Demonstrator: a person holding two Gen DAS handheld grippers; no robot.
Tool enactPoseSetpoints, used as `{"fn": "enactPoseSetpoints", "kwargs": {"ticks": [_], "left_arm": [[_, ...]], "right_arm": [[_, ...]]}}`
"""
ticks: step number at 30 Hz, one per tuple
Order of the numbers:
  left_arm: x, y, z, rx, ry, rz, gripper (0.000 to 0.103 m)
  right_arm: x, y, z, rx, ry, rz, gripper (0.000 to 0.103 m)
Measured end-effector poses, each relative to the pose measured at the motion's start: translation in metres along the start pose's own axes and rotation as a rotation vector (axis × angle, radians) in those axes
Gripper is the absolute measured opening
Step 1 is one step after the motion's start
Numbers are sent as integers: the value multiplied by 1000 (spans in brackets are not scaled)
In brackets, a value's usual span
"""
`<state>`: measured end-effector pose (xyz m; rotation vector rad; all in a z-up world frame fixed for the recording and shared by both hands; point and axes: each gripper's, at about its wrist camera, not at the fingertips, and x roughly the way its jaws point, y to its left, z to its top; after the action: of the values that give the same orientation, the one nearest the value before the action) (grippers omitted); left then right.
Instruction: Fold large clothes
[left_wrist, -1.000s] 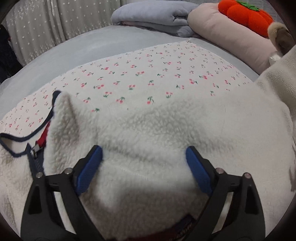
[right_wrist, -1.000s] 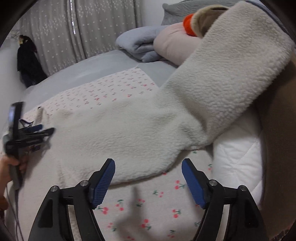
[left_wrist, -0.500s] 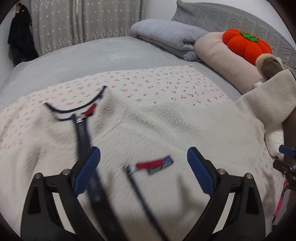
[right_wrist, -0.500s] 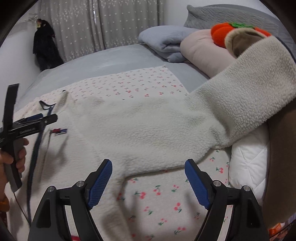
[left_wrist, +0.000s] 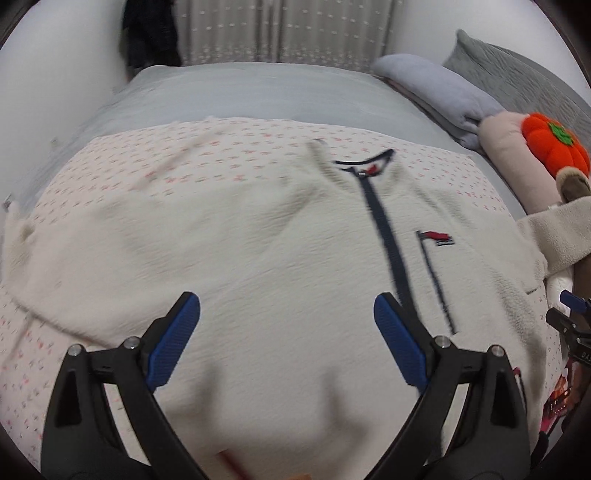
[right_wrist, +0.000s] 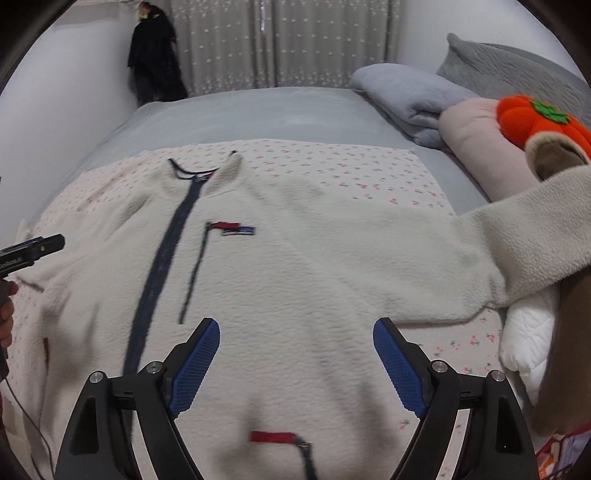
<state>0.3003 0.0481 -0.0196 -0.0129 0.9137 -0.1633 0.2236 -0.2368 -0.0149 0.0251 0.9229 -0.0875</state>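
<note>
A home bedroom: a bed (right_wrist: 258, 110) fills the frame, pillows (right_wrist: 476, 136) at upper right, curtains (right_wrist: 280, 40) along the top.

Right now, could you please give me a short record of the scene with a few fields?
garment: white fleece, front up, spread flat
surface: cherry-print sheet on the bed
zipper: closed, running down from the collar
sleeve: lifted at the right, draped off the bed's edge
left gripper: open, holding nothing
right gripper: jaws just opening, nothing between them

Partly legible white lettering on left tongs (right_wrist: 33, 249), chest patch (right_wrist: 238, 230) unreadable
</note>
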Motion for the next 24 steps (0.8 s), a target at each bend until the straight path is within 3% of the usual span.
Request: {"fn": "enactPoseSetpoints", "kwargs": {"ticks": [13, 19, 24], "left_arm": [[-41, 188, -63, -285, -37, 180, 96], [-26, 276, -85, -471, -80, 232, 96], [-2, 338, -79, -615, -138, 222, 95]], "right_arm": [[40, 65, -18, -76, 96, 79, 87], [57, 75, -19, -114, 128, 62, 87], [68, 75, -21, -120, 149, 48, 87]]}}
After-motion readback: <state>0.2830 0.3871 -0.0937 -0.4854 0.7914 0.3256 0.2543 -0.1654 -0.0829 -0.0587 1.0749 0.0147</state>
